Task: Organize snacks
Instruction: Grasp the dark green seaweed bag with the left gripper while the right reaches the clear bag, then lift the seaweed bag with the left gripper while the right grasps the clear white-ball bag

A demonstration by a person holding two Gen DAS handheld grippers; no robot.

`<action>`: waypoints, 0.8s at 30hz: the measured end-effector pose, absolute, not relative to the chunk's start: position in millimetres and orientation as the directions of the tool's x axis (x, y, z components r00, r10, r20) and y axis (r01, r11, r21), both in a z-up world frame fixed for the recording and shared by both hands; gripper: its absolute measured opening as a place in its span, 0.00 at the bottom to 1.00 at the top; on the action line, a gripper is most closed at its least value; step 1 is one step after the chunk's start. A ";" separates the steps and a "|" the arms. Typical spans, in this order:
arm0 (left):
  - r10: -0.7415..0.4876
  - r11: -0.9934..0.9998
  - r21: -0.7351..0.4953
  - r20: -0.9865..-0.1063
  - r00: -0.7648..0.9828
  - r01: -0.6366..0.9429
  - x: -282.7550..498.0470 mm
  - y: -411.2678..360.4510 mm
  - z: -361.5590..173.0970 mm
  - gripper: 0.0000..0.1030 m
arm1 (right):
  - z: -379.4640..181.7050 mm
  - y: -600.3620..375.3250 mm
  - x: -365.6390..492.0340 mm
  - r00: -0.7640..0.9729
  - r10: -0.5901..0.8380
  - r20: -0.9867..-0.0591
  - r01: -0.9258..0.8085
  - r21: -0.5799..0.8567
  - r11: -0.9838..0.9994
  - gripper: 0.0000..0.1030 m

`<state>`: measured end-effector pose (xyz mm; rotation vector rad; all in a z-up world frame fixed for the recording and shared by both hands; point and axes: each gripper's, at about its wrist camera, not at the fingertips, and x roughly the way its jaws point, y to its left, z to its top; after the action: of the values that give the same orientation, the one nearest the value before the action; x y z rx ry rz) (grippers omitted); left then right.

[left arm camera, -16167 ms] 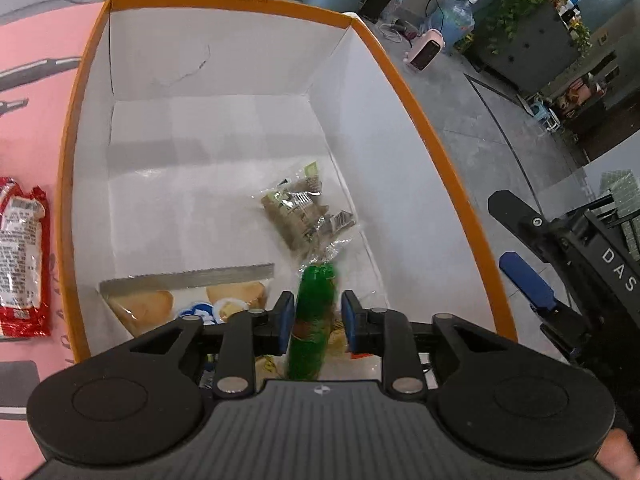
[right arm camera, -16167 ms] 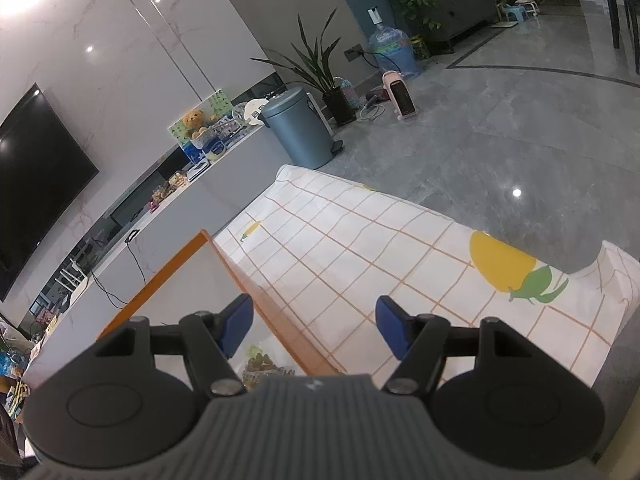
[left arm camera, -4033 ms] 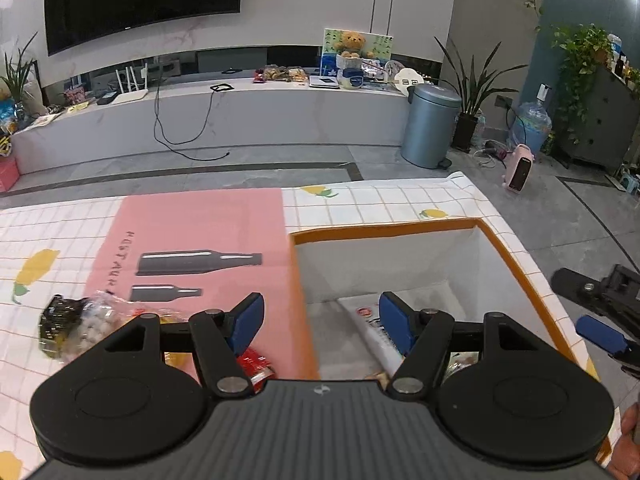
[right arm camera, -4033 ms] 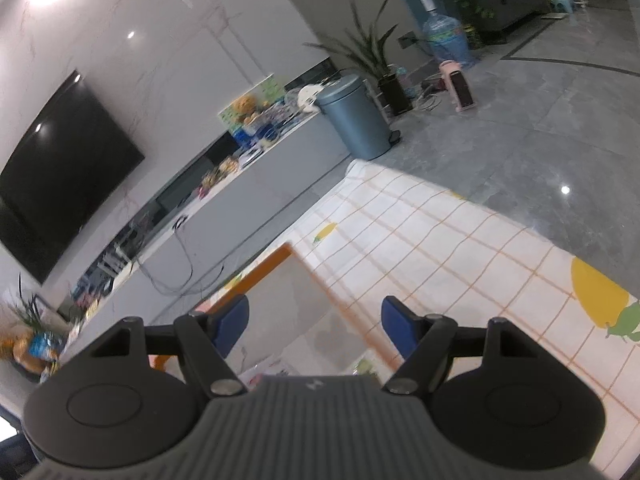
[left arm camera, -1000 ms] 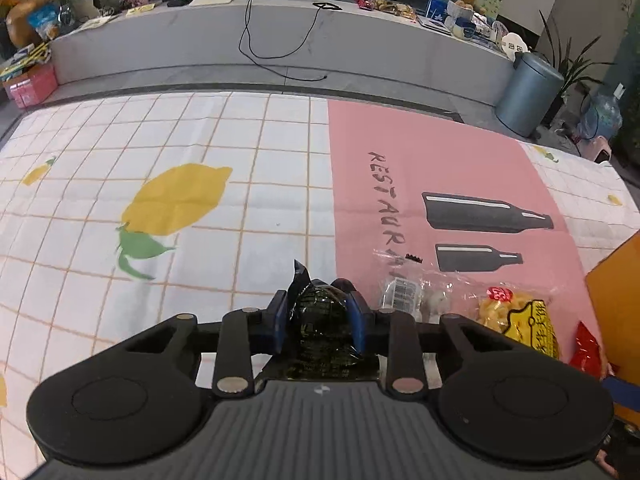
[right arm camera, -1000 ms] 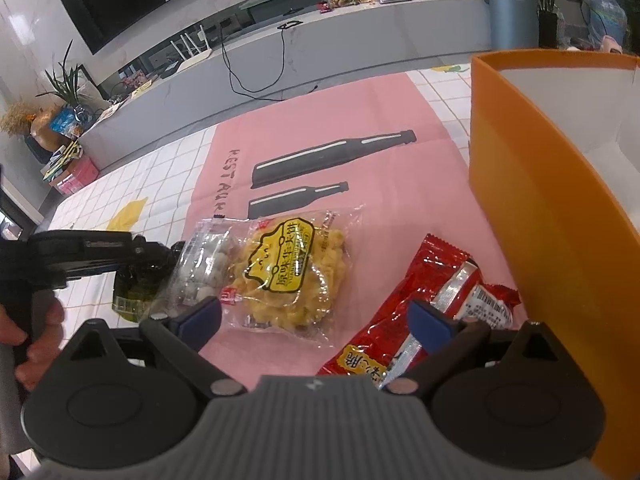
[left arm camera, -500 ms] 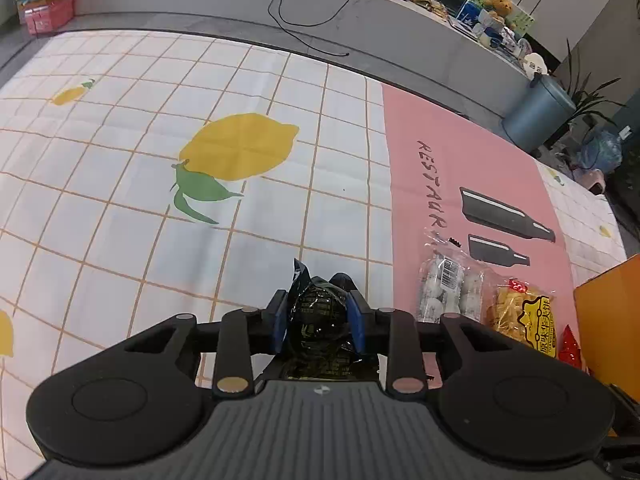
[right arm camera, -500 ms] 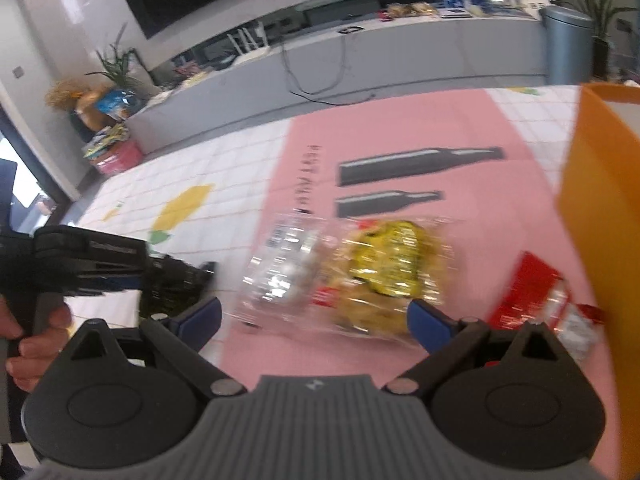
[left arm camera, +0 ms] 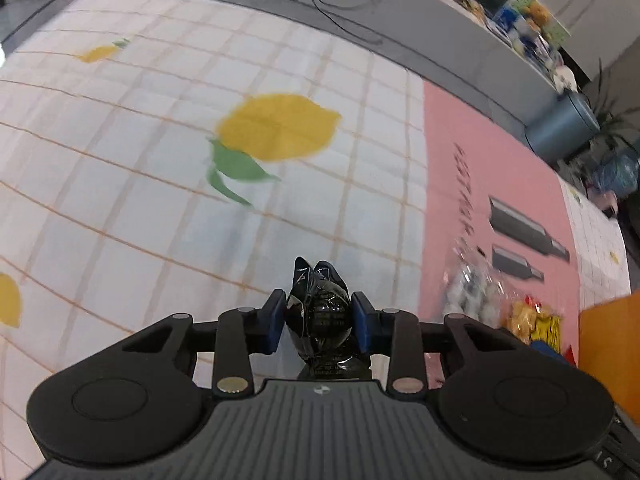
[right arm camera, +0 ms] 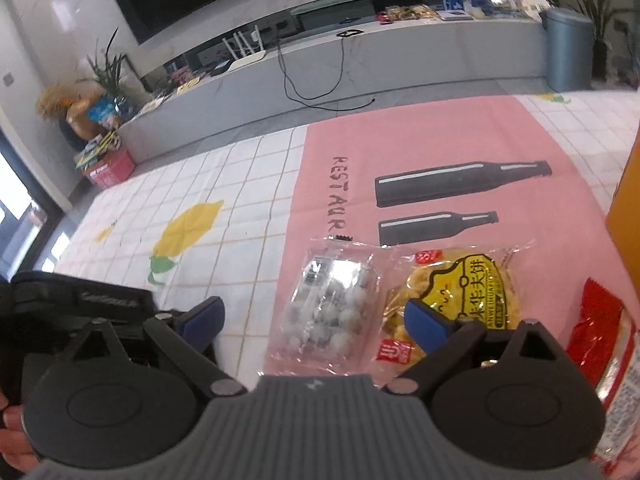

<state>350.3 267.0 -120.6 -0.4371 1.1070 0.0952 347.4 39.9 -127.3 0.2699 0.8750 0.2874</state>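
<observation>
My left gripper (left arm camera: 319, 322) is shut on a dark glossy snack packet (left arm camera: 320, 312) and holds it above the checked tablecloth. My right gripper (right arm camera: 316, 318) is open and empty, hovering over a clear bag of pale round sweets (right arm camera: 332, 308). A yellow snack bag (right arm camera: 460, 292) lies right of it and a red packet (right arm camera: 600, 344) further right. The sweets bag (left arm camera: 470, 294) and yellow bag (left arm camera: 534, 318) also show in the left wrist view. The orange box (left arm camera: 608, 344) stands at the right edge.
The pink placemat (right arm camera: 440, 160) with bottle prints lies under the snacks on the lemon-print tablecloth (left arm camera: 160, 160). The orange box wall (right arm camera: 626, 216) rises at the right. My left gripper's body (right arm camera: 80, 304) sits at the lower left of the right wrist view.
My left gripper has lifted higher with the dark packet, so the table looks further off. My right gripper has moved lower and closer over the sweets and yellow bag.
</observation>
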 end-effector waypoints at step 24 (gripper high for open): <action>-0.104 0.897 -0.308 -0.845 0.524 -0.318 345.7 278.8 -94.9 0.38 | -163.0 98.7 343.0 0.730 0.146 -0.668 -0.164 0.036 0.986 0.55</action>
<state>345.7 278.8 -94.9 -0.4606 1.0203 0.1339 343.0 98.7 -163.0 -0.0254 0.7330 0.1704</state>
